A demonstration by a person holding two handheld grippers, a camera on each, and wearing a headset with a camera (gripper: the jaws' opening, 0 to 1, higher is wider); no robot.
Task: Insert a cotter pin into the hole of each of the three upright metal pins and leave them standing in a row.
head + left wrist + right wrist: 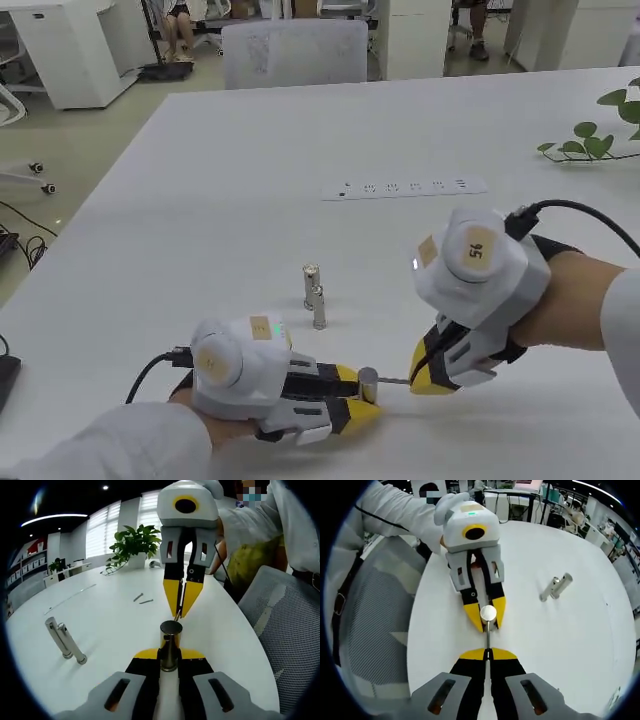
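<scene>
My left gripper (pixel 362 400) is shut on an upright metal pin (pixel 368 379), which also shows between its yellow jaws (pixel 170 639). My right gripper (pixel 428 380) is shut on a thin cotter pin (pixel 393 380) whose tip meets that metal pin's side. From the right gripper view the cotter pin (pixel 488 636) runs up to the metal pin (pixel 488 613) held by the left gripper (pixel 485 617). The right gripper (pixel 181 611) points down at the pin in the left gripper view. Two more metal pins (pixel 314 295) stand together further back on the white table (pixel 220 200).
A white power strip (pixel 405 187) lies across the table's far middle. A green plant sprig (pixel 595 135) sits at the far right. Two loose cotter pins (pixel 142 599) lie on the table beyond the right gripper. An office chair (pixel 295 52) stands at the far edge.
</scene>
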